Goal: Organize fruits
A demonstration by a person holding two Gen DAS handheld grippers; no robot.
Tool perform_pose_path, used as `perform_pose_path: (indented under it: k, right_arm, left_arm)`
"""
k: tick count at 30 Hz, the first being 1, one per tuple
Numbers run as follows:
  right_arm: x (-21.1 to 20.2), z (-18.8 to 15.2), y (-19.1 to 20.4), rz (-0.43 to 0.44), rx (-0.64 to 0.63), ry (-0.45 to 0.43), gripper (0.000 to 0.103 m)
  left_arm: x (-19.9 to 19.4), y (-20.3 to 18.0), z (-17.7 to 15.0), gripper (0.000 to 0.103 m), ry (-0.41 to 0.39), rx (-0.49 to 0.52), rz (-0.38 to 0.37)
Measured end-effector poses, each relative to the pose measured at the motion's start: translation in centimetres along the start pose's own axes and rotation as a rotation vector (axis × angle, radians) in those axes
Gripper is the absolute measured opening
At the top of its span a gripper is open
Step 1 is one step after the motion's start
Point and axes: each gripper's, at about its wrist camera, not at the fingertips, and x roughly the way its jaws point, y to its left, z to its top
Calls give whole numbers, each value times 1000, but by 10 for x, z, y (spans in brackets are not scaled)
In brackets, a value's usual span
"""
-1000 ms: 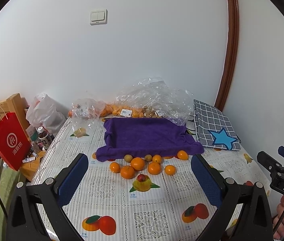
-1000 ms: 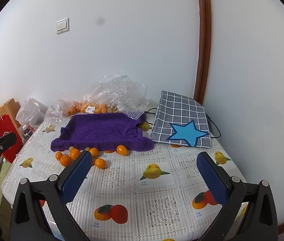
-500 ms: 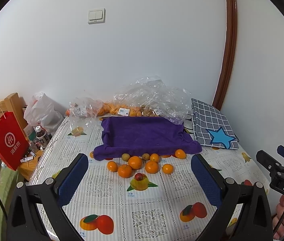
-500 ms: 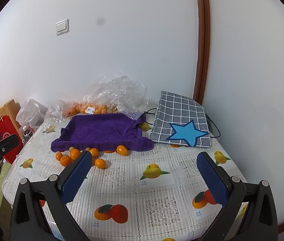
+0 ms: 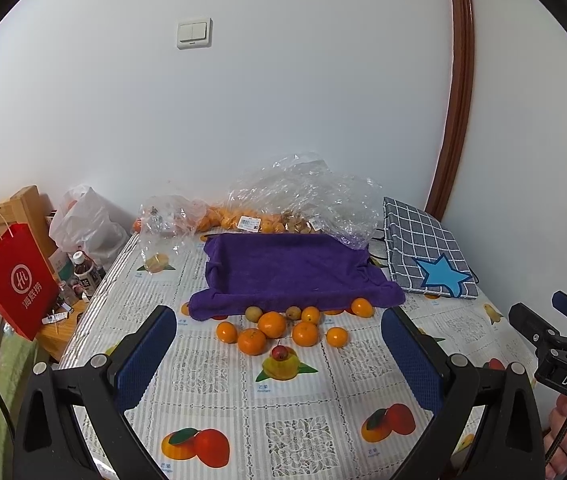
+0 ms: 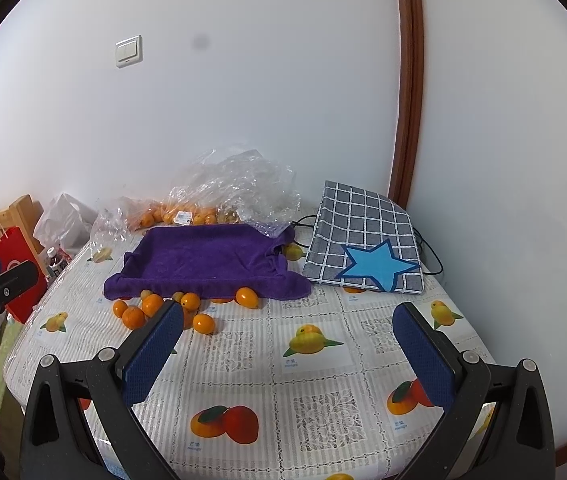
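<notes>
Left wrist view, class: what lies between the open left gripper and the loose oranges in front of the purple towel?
Only bare fruit-print tablecloth separates the left gripper from the oranges; one small red fruit sits nearest.

Loose oranges (image 5: 271, 324) on tablecloth: seven. Small yellowish fruits (image 5: 253, 313): two. Small red fruit (image 5: 279, 352): one. Purple towel (image 5: 287, 270): one. Checked bag with blue star (image 5: 427, 254): one. Red paper bag (image 5: 15, 280): one. Bottles (image 5: 85, 270): one clearly. Wall switch (image 5: 194, 33): one.
</notes>
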Motion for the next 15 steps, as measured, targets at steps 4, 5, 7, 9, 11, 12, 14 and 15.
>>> perform_pose_path:
  k: [4,5,7,9,11,12,14,15]
  right_arm:
    - [0,1,2,-2,-8,-3,103]
    - [0,1,3,-2,-10,-4,103]
    - [1,1,4,0,-12,-6,103]
    - [2,1,6,2,-14,-6,103]
    - [4,0,8,-1,-21,-4,103]
    - [5,0,8,-2,-24,-3,103]
    - [8,-1,10,-4,-30,1,103]
    - [10,-1,12,-4,-32,3,103]
  left_arm:
    - [0,2,0,103,-1,1,1]
    - [0,2,-1,103,-1,1,2]
    - [0,2,0,103,-2,4,3]
    - [1,6,-1,103,-3,5,6]
    - [3,7,-1,103,-3,4,7]
    - [3,6,-1,103,-3,5,6]
    - [4,7,-2,103,0,7,6]
    - [6,7,-2,103,2,8,8]
